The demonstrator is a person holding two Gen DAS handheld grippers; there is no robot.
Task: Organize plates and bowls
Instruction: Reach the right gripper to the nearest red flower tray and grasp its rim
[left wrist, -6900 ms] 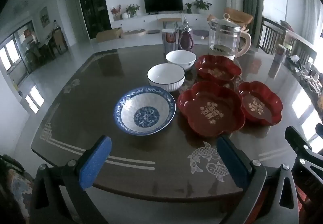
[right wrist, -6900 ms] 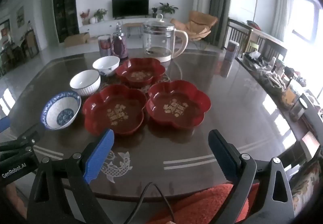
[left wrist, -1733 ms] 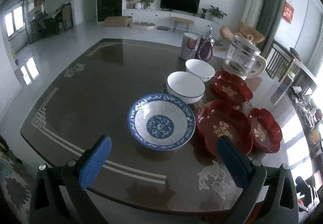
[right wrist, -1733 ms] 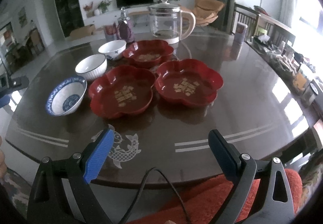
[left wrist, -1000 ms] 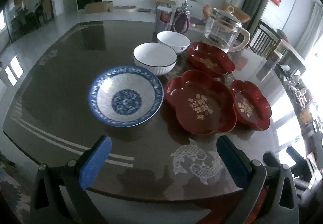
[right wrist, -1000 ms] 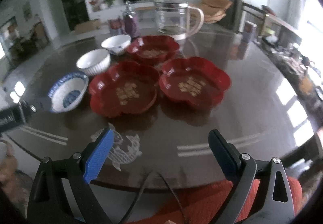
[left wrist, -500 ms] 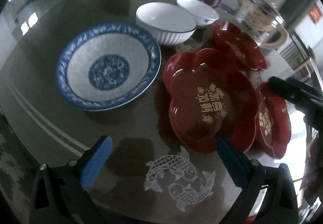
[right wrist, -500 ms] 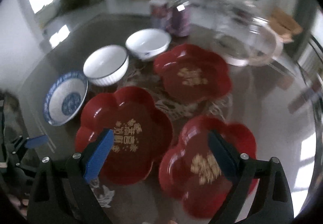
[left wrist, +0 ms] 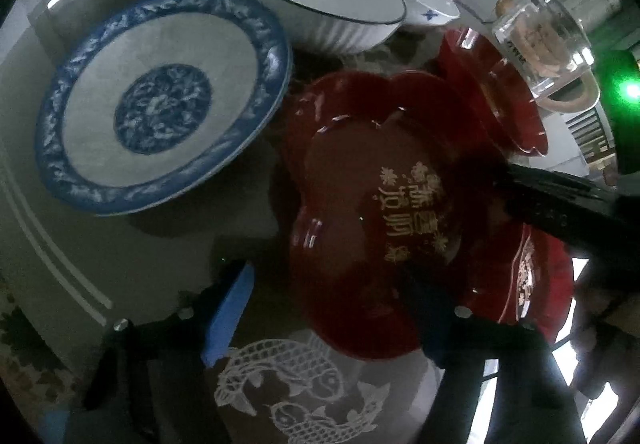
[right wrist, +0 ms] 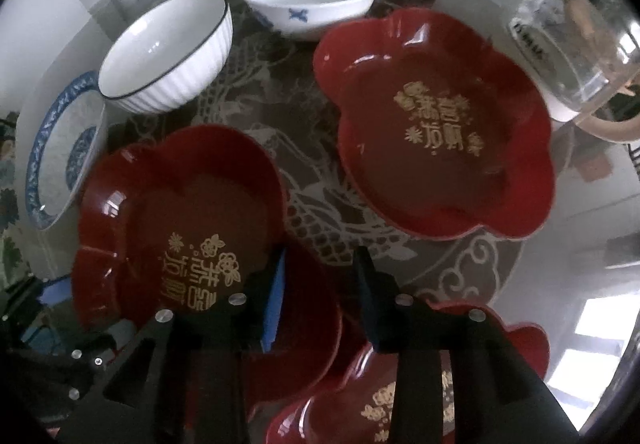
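Gold Chinese characters with small flower motifs are printed on the floor of each red flower-shaped plate (right wrist: 440,124), too stylised to read reliably. Right of that plate, the glass kettle (right wrist: 576,28) carries small dark print, too blurred to read.

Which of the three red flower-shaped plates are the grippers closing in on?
The left-hand red plate, beside the blue-patterned bowl. The right gripper straddles its right rim; the left gripper brackets its near edge.

Three red plates, three bowls on the table
Middle red flower plate (right wrist: 180,212) tilted; blue-patterned bowl (left wrist: 160,104) at its 10 o'clock, upright
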